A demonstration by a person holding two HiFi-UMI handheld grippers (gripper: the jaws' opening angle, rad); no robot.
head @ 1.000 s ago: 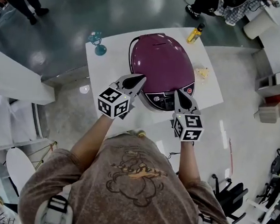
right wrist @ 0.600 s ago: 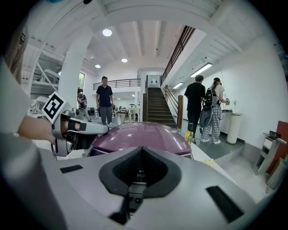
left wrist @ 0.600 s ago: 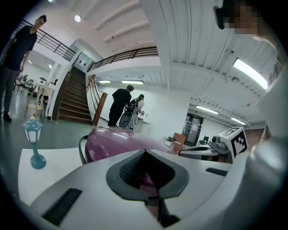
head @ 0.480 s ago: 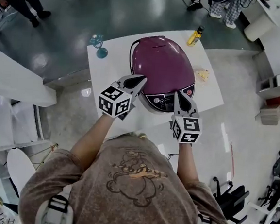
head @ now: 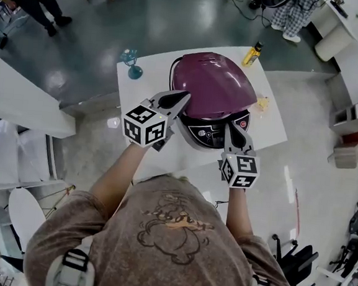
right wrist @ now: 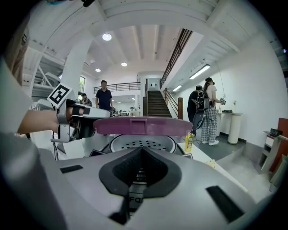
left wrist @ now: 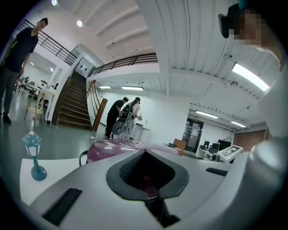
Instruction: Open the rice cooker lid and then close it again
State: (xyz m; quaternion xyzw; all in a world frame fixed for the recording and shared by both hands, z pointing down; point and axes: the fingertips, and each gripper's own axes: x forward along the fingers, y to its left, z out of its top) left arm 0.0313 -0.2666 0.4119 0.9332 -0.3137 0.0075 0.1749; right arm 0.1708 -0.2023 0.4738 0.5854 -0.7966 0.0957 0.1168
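Purple lid stands part-raised, pinched at its edge by the left gripper, while the right gripper is closed and empty, so full opening and closing remain.

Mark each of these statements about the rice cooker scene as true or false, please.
1. The purple lid is raised above the cooker body. True.
2. A yellow bottle stands on the table, beyond the cooker. True.
3. The teal ornament lies on the lid. False: it stands on the table, to the left of the cooker.
4. The right gripper has its jaws wide apart. False: they are together, near the control panel.
5. The left gripper is at the lid's left edge. True.
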